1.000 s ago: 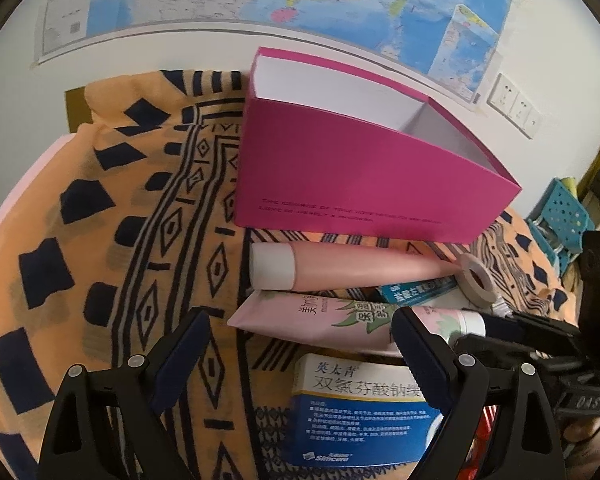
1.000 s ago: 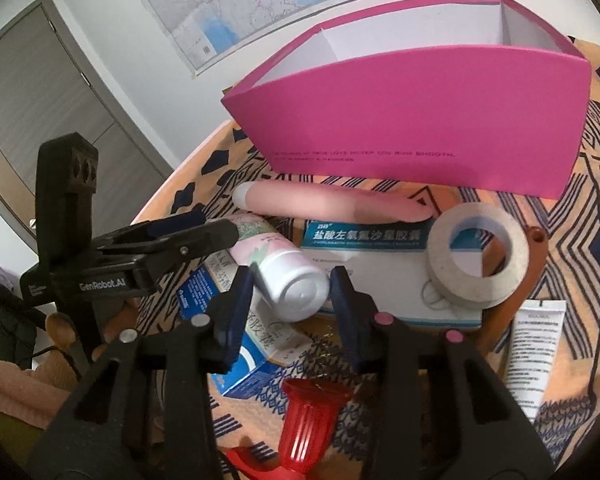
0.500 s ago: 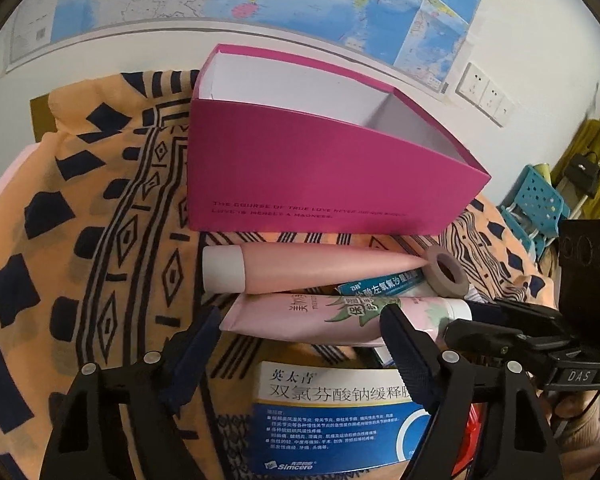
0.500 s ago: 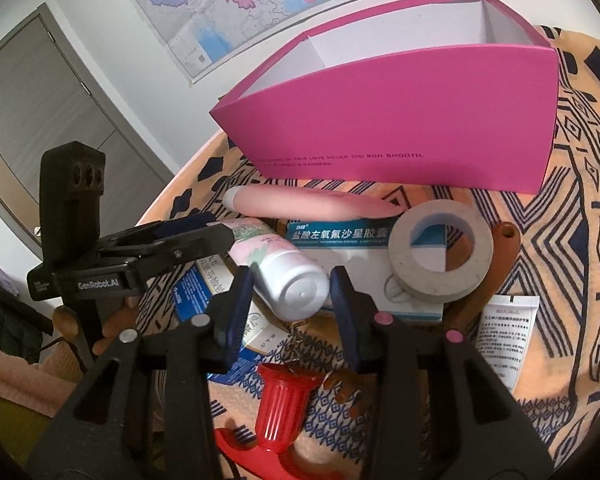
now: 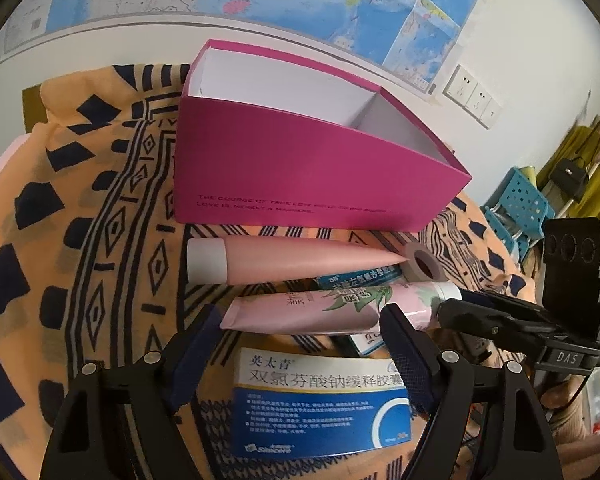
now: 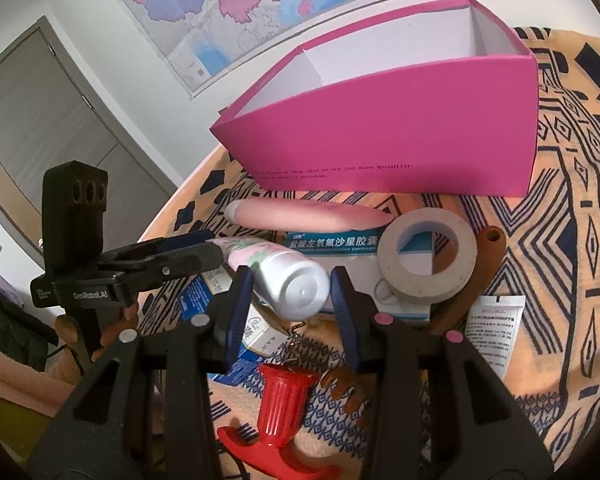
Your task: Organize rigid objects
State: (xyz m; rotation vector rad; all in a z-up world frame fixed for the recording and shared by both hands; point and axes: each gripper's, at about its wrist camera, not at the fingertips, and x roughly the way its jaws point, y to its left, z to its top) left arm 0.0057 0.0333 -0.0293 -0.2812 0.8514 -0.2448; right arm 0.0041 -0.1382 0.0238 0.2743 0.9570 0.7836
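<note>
Gripping the pale pink floral squeeze tube (image 6: pixel 276 272) at its white cap end, the right tool (image 6: pixel 292 300) is pinching it while the tube is lying across the flat medicine cartons (image 6: pixel 332 242) in front of the open magenta cardboard box (image 6: pixel 400 132). The left tool (image 5: pixel 300 354) is standing wide, its jaws having just been narrowing, with the tube's crimped tail near its tips but not pressed. A clean lift is calling for a level carry over the box's front wall, clear of the grey tape roll (image 6: pixel 428 260) and the plain pink tube (image 6: pixel 308 216) on the patterned worktop cloth (image 6: pixel 572 208).
</note>
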